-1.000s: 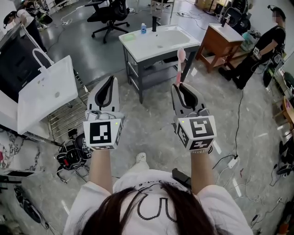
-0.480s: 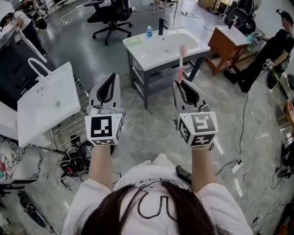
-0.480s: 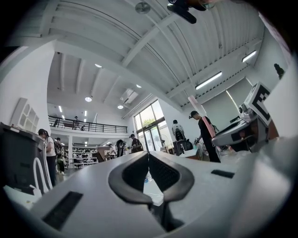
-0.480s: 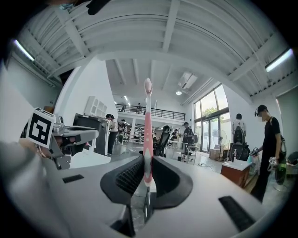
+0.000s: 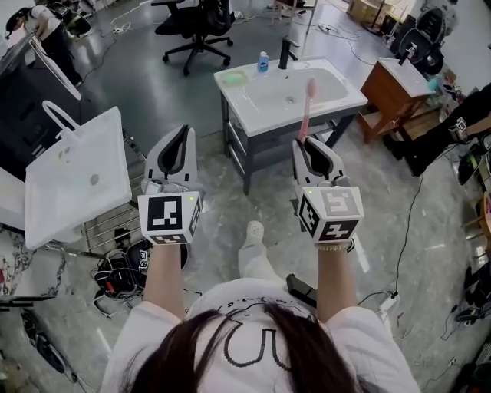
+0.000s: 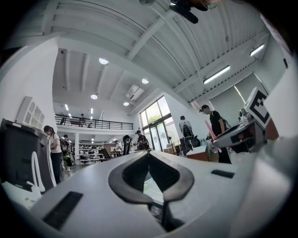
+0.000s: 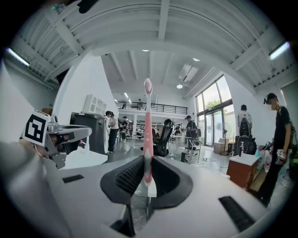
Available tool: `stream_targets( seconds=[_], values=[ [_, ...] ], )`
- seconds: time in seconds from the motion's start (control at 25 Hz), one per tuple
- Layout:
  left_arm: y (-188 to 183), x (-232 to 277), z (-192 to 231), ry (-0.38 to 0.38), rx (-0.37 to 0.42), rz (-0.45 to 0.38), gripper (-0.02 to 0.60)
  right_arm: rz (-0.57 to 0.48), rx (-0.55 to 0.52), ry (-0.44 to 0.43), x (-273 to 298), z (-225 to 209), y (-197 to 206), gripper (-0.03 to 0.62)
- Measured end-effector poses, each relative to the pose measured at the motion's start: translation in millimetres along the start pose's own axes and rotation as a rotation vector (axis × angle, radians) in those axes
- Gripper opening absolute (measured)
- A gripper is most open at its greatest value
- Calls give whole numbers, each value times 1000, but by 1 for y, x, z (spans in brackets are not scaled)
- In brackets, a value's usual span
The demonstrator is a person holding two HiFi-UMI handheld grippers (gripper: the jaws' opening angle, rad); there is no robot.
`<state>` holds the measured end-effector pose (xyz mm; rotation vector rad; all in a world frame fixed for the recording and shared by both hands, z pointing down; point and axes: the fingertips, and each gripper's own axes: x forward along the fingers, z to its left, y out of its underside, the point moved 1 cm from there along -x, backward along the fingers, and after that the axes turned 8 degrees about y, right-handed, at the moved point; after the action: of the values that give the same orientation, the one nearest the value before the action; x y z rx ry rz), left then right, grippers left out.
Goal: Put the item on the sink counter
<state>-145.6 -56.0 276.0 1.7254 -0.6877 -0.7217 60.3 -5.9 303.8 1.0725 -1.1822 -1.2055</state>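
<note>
A pink toothbrush [image 5: 307, 107] stands upright, its handle clamped in my right gripper [image 5: 305, 143]; in the right gripper view the toothbrush [image 7: 147, 125] rises from between the pads of that gripper [image 7: 147, 160], bristle head on top. My left gripper [image 5: 181, 132] is held level beside it, jaws shut with nothing between them, and looks the same in its own view [image 6: 149, 155]. Ahead on the floor stands the white sink counter [image 5: 234, 94] on a dark frame, with a black tap [image 5: 285, 52], a blue bottle [image 5: 263, 61] and a green pad [image 5: 235, 77] along its back.
A white bag [image 5: 73, 176] leans on a wire rack at the left. Beyond the sink is an office chair [image 5: 201, 23]; to its right a wooden cabinet [image 5: 399, 84] and a person [image 5: 460, 123]. Cables and black gear [image 5: 123, 265] lie on the floor.
The sink counter has shifted right and appears closer as the person walks toward it. Both grippers keep their pose, the toothbrush still held in the right one.
</note>
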Motion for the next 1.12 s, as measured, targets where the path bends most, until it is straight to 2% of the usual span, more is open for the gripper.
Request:
stream_targets(
  seconds=[0.72, 0.92, 1.12],
  values=[
    [55, 200, 113, -164, 6, 86, 11, 103, 34, -188, 275, -57, 5, 72],
    [78, 232, 140, -213, -13, 113, 11, 205, 52, -253, 332, -49, 34, 72],
    [103, 252, 148, -217, -32, 155, 11, 318, 62, -290, 368, -36, 72, 72]
  ],
)
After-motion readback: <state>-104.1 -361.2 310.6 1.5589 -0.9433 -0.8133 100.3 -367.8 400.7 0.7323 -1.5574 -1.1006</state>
